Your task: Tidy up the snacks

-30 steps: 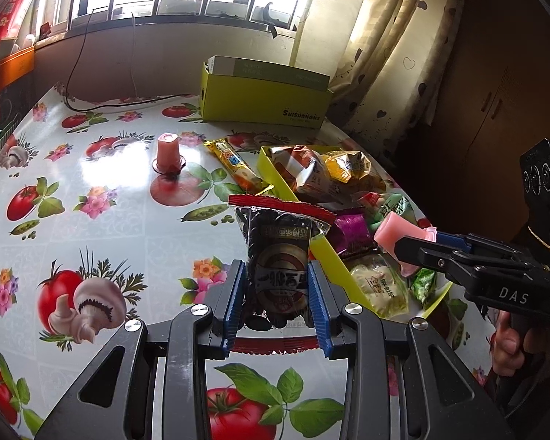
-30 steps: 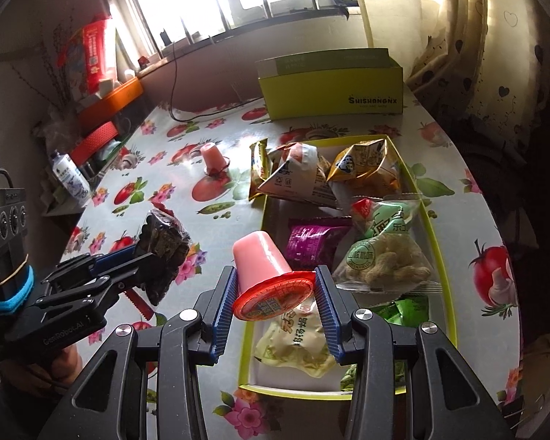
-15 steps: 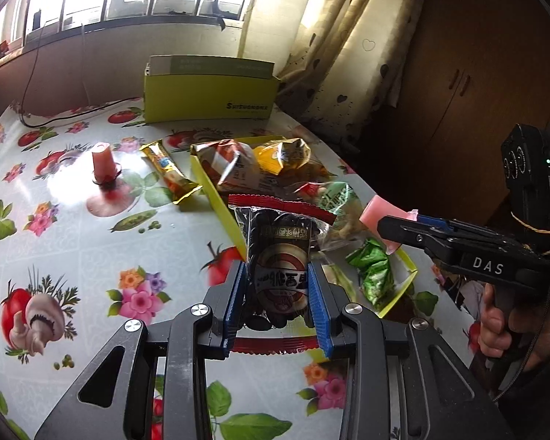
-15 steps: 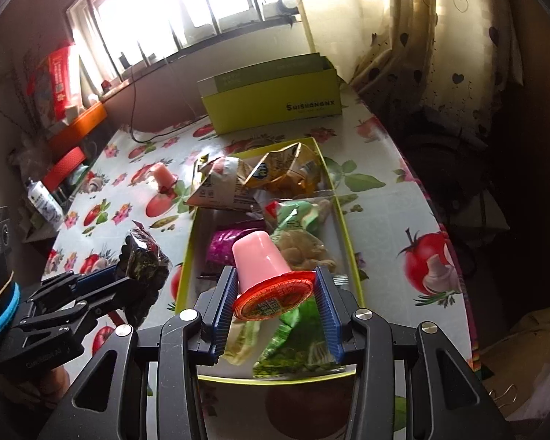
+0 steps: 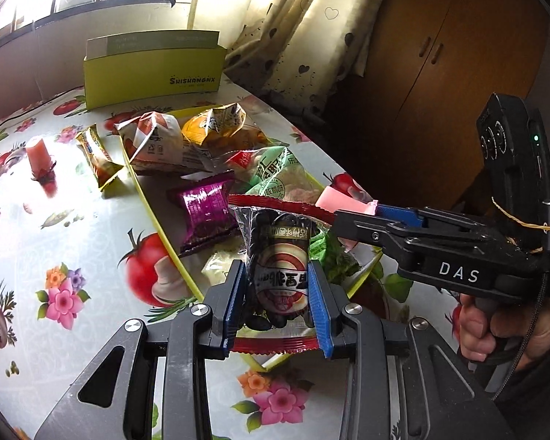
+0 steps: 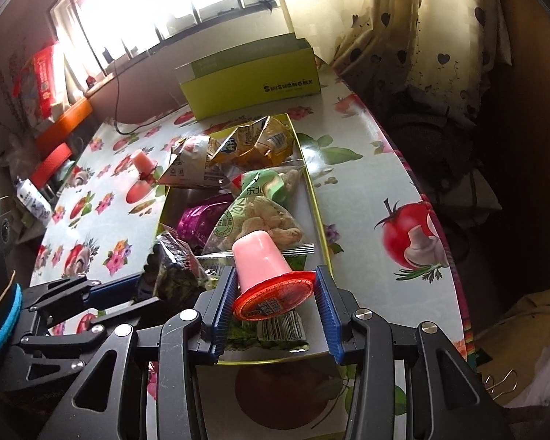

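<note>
My left gripper [image 5: 277,293] is shut on a dark snack packet with red sealed ends [image 5: 279,267] and holds it above the near end of the yellow-green tray [image 5: 154,216]. My right gripper [image 6: 273,304] is shut on a pink jelly cup with a red lid [image 6: 266,271], also over the tray's near end [image 6: 321,220]. In the right wrist view the left gripper [image 6: 154,278] comes in from the left with its dark packet [image 6: 174,267]. Inside the tray lie a purple packet [image 5: 207,209], a green peanut bag [image 6: 258,212] and chip bags [image 5: 154,143].
A second pink jelly cup [image 5: 40,156] and a gold snack bar [image 5: 95,154] lie on the flowered tablecloth left of the tray. A lime cardboard box [image 5: 154,73] stands at the back. The table edge [image 6: 440,227] drops off to the right, by curtains and a wooden cabinet.
Both grippers have moved along the table toward the tray's near end with their loads still held. The left one has come from over the tablecloth to over the tray.
</note>
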The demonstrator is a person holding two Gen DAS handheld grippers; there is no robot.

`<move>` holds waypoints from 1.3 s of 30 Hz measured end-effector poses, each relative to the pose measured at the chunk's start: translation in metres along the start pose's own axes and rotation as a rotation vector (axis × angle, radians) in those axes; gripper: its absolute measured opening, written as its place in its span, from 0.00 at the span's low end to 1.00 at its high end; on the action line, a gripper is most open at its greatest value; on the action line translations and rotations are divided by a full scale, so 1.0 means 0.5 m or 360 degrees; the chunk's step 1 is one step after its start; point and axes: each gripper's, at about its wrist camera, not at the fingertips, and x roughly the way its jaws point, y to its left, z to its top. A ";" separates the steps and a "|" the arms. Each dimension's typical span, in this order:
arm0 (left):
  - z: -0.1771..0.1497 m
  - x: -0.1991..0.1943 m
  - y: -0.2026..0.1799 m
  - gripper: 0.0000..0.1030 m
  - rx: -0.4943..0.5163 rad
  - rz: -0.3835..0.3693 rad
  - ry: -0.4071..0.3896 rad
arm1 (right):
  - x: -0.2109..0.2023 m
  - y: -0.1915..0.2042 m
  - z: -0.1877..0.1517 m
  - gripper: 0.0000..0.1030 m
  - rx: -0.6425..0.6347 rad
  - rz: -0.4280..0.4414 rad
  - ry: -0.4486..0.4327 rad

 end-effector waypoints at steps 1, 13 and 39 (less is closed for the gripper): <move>0.000 0.005 0.000 0.34 -0.0003 0.0001 0.0008 | 0.002 0.001 0.001 0.39 -0.0004 0.0004 0.0001; 0.006 0.029 0.008 0.35 -0.0084 0.0056 0.0001 | 0.005 -0.023 -0.008 0.39 0.0023 -0.0031 0.0026; -0.009 0.001 0.042 0.43 -0.0128 0.0225 0.0001 | -0.030 0.012 -0.014 0.24 -0.0097 -0.0017 -0.0016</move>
